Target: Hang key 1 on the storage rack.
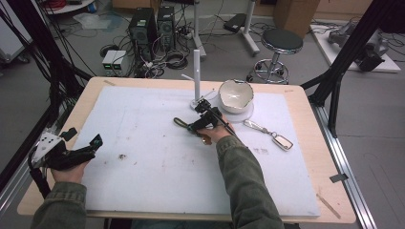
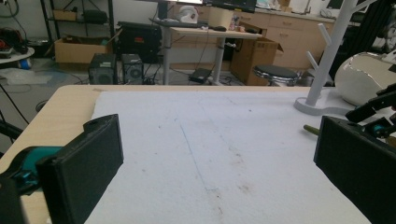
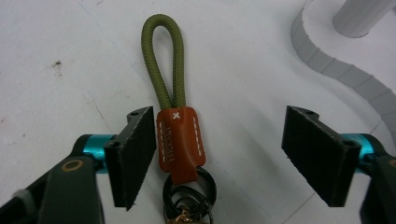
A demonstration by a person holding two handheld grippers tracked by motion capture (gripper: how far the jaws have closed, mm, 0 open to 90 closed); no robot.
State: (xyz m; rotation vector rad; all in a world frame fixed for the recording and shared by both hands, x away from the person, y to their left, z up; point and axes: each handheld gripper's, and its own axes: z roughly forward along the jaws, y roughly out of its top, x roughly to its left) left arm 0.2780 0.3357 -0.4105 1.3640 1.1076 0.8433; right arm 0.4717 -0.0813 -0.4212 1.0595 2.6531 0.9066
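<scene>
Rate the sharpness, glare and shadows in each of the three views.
High view: soft and low in detail, even light, mild glare inside the white bowl. Left gripper view: the table mat is fairly sharp, the near jaws blurred, and the bright background washes out. Right gripper view: sharpest; the olive cord keychain is crisp down to its stitching, under soft shadows.

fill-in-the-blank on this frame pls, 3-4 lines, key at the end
1. The right gripper has its jaws ____ around the key strap.
2. The strap's rope loop is ____ in colour.
3. The leather tab lies nearer the gripper view's ____ jaw.
4. The left gripper holds ____.

Missing words: open; green; left; nothing
</scene>
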